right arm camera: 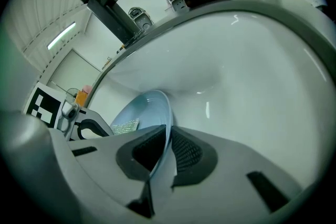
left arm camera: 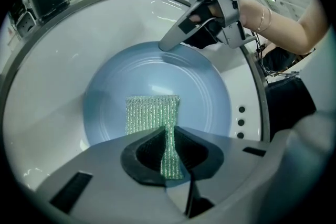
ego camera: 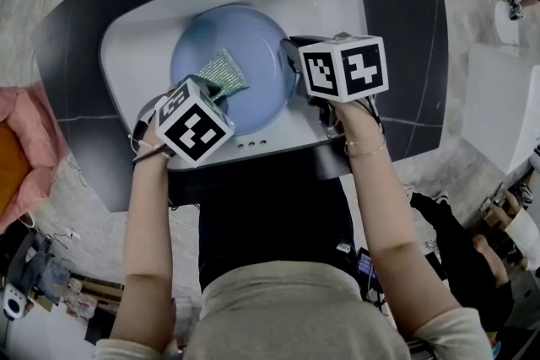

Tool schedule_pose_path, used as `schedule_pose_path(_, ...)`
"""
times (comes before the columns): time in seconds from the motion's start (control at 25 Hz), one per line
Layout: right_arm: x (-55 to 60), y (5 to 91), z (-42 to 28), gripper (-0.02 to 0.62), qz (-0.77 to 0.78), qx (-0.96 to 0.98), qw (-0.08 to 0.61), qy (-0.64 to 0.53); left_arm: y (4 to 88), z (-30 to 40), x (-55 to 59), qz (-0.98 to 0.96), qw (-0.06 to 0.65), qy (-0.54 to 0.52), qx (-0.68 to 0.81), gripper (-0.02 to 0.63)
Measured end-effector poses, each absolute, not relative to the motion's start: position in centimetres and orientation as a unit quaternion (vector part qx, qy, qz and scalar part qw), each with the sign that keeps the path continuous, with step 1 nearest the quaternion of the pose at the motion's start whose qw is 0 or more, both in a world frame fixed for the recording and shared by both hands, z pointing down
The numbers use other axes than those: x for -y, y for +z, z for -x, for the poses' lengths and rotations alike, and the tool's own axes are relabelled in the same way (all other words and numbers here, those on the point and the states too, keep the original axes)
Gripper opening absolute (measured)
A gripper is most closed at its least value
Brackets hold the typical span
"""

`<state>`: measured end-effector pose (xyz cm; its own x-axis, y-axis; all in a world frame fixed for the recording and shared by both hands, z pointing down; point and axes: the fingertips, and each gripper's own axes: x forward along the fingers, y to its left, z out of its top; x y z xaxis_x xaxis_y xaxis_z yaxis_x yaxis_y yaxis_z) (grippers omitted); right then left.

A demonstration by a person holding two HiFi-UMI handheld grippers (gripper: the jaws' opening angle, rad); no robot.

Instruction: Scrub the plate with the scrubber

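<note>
In the sink (ego camera: 337,4), our right gripper (right arm camera: 166,139) clamps the plate (ego camera: 253,38) rim; our left gripper (left arm camera: 169,136), pinching the scrubber (left arm camera: 149,113), should press it flat.

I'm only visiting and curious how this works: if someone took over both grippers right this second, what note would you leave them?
The left gripper is shut on the green scrubber, whose free end lies over the middle of the plate.
The right gripper is shut on the rim of the blue plate, steadying it.
The plate sits in the white sink.
Done: both things are gripped and the scrubber is at the plate. How much has been scrubbed cannot be told.
Left: rub the scrubber across the plate while the right gripper holds the rim.
</note>
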<state>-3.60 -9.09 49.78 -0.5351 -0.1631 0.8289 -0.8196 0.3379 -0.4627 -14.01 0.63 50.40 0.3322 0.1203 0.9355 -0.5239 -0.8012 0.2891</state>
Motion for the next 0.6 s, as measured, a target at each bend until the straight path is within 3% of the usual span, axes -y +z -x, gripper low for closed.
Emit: schedule_pose_path(0.6, 8.9, 49.3, 3.5, 0.049, -0.332, 0.742, 0.350, 0.467, 48.8, 10.4, -3.2, -0.784, 0.264, 0.558, 0.066, 0.066)
